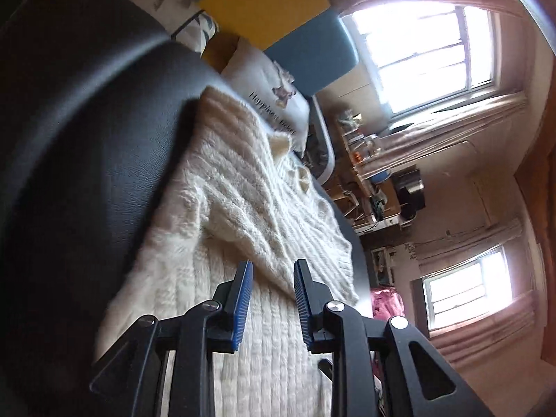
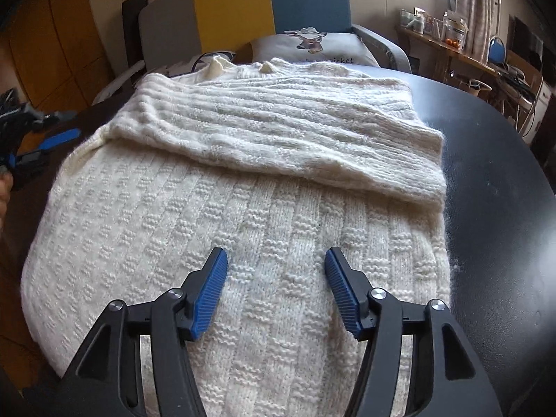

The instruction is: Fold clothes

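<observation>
A cream knitted sweater (image 2: 243,215) lies flat on a black table (image 2: 493,180), with one ribbed sleeve (image 2: 278,132) folded across its chest. My right gripper (image 2: 276,253) hovers open over the sweater's lower body, nothing between its blue pads. In the left wrist view the picture is rolled on its side. There my left gripper (image 1: 273,267) stands over the sweater (image 1: 243,191) near the folded sleeve's edge, a narrow gap between its pads and no cloth pinched. The left gripper (image 2: 52,142) also shows at the sweater's left edge in the right wrist view, with a hand behind it.
A printed cushion (image 2: 312,48) sits behind the collar, against a chair back (image 2: 232,10) in grey, yellow and blue panels. A wooden shelf (image 2: 434,31) with jars runs along the right wall. Bare black tabletop (image 1: 87,121) surrounds the sweater. Bright windows (image 1: 424,52) glare.
</observation>
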A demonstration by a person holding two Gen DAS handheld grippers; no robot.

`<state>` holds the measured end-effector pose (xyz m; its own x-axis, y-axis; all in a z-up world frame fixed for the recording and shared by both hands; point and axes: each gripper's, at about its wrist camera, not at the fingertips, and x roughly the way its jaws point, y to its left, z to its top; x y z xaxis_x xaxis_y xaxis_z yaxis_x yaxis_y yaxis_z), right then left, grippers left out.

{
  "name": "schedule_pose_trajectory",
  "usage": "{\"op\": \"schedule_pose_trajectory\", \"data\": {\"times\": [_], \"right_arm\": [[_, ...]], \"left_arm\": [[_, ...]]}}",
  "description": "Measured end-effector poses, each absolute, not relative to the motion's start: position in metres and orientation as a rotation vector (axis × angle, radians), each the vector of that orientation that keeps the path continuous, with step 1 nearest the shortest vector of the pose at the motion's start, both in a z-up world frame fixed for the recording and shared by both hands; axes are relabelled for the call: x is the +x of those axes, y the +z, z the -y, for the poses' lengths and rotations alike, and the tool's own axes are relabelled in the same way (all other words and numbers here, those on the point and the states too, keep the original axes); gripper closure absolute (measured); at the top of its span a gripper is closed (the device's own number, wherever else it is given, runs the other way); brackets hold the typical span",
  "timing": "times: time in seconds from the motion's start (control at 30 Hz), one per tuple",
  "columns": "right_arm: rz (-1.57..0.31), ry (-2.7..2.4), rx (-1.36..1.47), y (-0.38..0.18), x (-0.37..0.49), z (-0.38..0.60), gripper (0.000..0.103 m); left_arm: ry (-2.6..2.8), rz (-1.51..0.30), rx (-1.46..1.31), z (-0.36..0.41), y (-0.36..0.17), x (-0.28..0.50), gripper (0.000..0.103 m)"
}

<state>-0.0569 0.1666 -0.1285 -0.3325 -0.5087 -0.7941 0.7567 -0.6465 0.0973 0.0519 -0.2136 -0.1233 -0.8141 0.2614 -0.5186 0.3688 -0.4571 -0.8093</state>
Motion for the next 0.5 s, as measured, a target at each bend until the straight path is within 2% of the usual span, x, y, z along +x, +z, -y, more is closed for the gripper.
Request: {"op": "schedule_pose_trajectory", "data": {"times": [0.33,0.5], "right_arm": [[-0.397,-2.038,1.061,-0.128,-0.056,-0.163,0.039],[-0.279,-2.108,1.037,-0.103,-0.075,-0.176,0.039]], "left_arm": [[-2.231,-1.705,0.922,0.230,-0.159,0.026,0.075],[-2.189,-1.658,0.884,0.236,-0.162,0.018,0.075]]}}
